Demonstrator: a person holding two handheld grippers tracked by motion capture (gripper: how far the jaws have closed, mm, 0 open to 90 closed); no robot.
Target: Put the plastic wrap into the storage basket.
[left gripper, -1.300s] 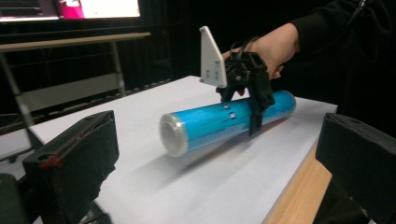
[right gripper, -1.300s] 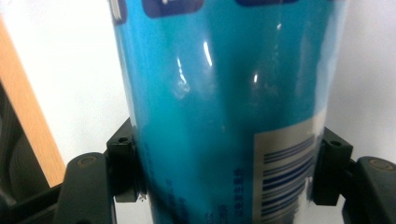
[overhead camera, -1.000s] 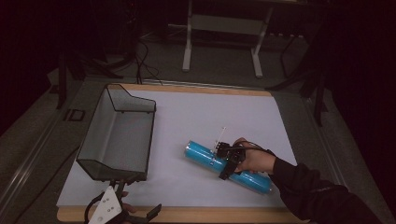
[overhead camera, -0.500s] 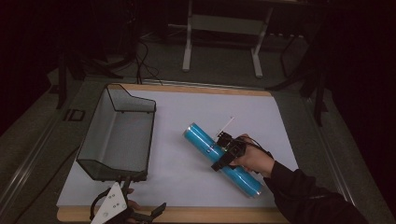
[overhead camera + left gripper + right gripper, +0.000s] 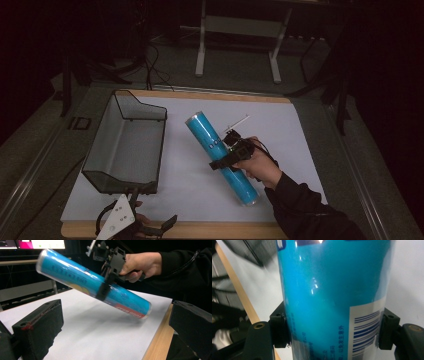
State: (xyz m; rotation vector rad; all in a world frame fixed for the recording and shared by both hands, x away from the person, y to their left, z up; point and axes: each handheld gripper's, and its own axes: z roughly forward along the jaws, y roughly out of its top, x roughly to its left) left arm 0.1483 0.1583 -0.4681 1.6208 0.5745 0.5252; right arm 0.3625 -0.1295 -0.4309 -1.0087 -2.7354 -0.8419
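Both fingers of the right gripper (image 5: 226, 161) clamp the blue tube (image 5: 220, 155) mid-length, tilted above the white surface (image 5: 300, 135), so carry it level toward the wire basket (image 5: 107, 145); the left gripper (image 5: 145, 231) idles open.

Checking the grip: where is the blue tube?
High view: blue tube clamped in the right gripper, right of the wire basket.
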